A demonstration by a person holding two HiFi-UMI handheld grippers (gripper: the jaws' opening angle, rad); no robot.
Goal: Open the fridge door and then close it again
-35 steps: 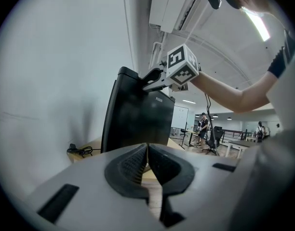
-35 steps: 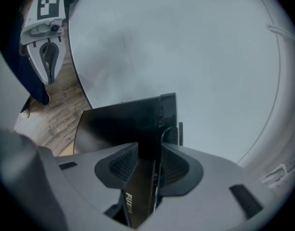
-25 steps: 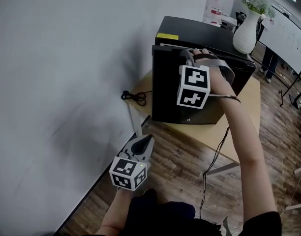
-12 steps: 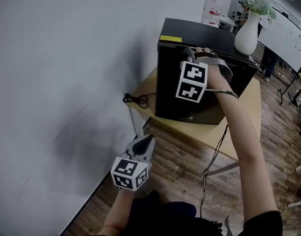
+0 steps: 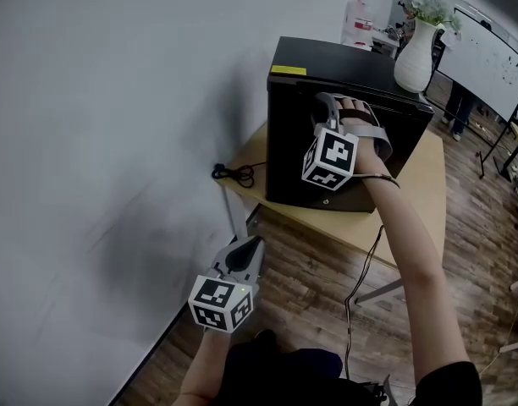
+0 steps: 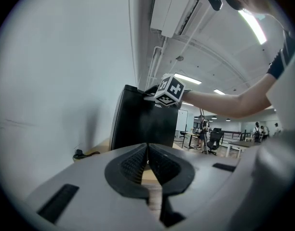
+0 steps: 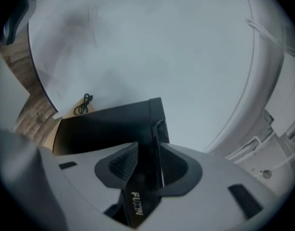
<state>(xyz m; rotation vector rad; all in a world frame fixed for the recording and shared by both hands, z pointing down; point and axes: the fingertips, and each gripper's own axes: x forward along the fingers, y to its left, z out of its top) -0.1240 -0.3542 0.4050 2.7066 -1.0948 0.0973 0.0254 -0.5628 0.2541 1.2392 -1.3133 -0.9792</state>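
Black fridge door [image 5: 289, 150], ajar a second ago, now flush shut

**Clearance around the fridge [image 5: 352, 66].** Left: the white wall [image 5: 115, 100] runs close beside it, leaving a strip of worktop [image 5: 416, 197] on which a coiled black cable [image 5: 232, 171] lies. Top: a white vase [image 5: 414, 56] rises at the far right corner, and the near part of the top is open. Front: the fridge door [image 5: 289, 155] is shut, with a band of open worktop before it. Past the worktop's edge lies open wooden floor [image 5: 310, 286].
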